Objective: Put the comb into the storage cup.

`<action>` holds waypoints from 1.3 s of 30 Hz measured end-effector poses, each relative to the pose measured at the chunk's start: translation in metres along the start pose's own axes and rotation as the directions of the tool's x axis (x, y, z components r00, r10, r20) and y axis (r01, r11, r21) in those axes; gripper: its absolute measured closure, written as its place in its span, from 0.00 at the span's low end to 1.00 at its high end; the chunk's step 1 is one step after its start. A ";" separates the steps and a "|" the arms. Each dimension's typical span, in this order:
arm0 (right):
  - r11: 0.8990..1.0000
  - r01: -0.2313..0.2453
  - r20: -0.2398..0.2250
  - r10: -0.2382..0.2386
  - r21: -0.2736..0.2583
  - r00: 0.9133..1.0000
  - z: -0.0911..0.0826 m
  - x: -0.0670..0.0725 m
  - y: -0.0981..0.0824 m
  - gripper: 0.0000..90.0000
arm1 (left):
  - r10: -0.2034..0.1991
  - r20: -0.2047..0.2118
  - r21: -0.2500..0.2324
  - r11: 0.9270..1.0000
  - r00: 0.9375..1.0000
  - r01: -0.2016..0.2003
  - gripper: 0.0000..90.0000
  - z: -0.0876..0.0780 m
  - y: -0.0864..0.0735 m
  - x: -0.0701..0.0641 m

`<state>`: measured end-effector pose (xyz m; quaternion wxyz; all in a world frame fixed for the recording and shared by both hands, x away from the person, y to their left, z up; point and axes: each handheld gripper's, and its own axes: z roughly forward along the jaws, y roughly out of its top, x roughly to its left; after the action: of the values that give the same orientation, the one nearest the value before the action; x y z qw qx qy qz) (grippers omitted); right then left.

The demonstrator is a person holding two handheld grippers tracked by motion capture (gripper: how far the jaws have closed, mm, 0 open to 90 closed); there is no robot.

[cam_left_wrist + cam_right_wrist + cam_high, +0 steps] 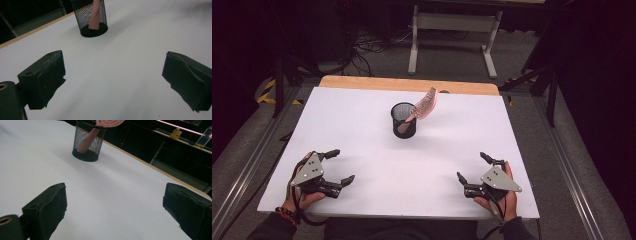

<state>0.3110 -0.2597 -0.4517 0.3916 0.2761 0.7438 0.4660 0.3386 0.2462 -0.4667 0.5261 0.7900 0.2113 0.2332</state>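
One pink comb (424,106) stands handle-down in a black mesh cup (403,121), its long axis tilted so the toothed head leans up and out over the rim toward the far right corner of the white surface (362,150); the handle end rests at the cup's bottom, seen through the mesh in both gripper views. The cup stands upright a little beyond the middle of the surface, nearer the far wooden edge than the near one, and holds the comb alone. Both tongs sit low at the near edge, well apart from the cup and from each other — the left tongs (336,166) spread wide with nothing between the jaws, the right tongs (473,169) likewise spread and holding nothing. Bare white surface lies between them and the cup, and on either side of it out to the left and right edges.
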 end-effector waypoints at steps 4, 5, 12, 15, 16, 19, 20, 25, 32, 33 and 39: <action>1.000 0.001 -0.013 -0.001 0.005 1.000 0.001 0.002 -0.002 0.06 | 0.003 -0.004 -0.001 1.000 1.000 -0.003 0.06 0.001 0.000 0.000; 1.000 0.005 -0.015 -0.005 0.006 1.000 0.002 0.002 -0.002 0.06 | 0.002 -0.004 0.001 1.000 1.000 -0.002 0.06 0.001 0.000 0.000; 1.000 0.015 -0.019 -0.015 0.000 1.000 0.002 0.004 -0.001 0.06 | 0.004 -0.007 0.002 1.000 1.000 -0.004 0.06 0.001 0.001 -0.001; 1.000 0.020 -0.020 -0.020 -0.001 1.000 0.002 0.005 0.000 0.06 | 0.004 -0.005 0.002 1.000 1.000 -0.004 0.05 0.000 0.000 -0.001; 1.000 0.016 -0.021 -0.016 -0.003 1.000 0.003 0.005 0.001 0.06 | 0.006 -0.004 0.005 1.000 1.000 -0.006 0.05 0.000 0.000 0.000; 1.000 0.021 -0.019 -0.021 -0.001 1.000 0.002 0.006 0.001 0.07 | 0.001 -0.003 -0.001 1.000 1.000 -0.001 0.05 -0.001 0.000 0.000; 1.000 0.023 -0.015 -0.023 0.001 1.000 0.002 0.006 0.002 0.07 | 0.003 0.001 0.005 1.000 1.000 -0.003 0.05 -0.001 0.000 -0.001; 1.000 0.022 -0.012 -0.022 0.001 1.000 0.003 0.006 0.002 0.07 | 0.005 0.004 0.006 1.000 1.000 -0.005 0.05 -0.001 0.000 -0.001; 1.000 0.020 -0.007 -0.020 0.000 1.000 0.003 0.005 0.002 0.07 | 0.005 0.007 0.010 1.000 1.000 -0.005 0.05 0.001 0.000 -0.001; 1.000 0.019 -0.007 -0.019 0.000 1.000 0.003 0.005 0.002 0.07 | 0.004 0.003 0.009 1.000 1.000 -0.004 0.05 0.000 0.000 -0.001; 1.000 -0.001 -0.020 0.001 -0.001 1.000 0.004 0.006 0.003 0.06 | 0.007 0.000 0.014 1.000 1.000 -0.007 0.05 0.001 0.000 0.000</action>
<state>0.3118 -0.2521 -0.4523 0.3840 0.2715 0.7475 0.4691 0.3387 0.2455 -0.4673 0.5196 0.7944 0.2105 0.2336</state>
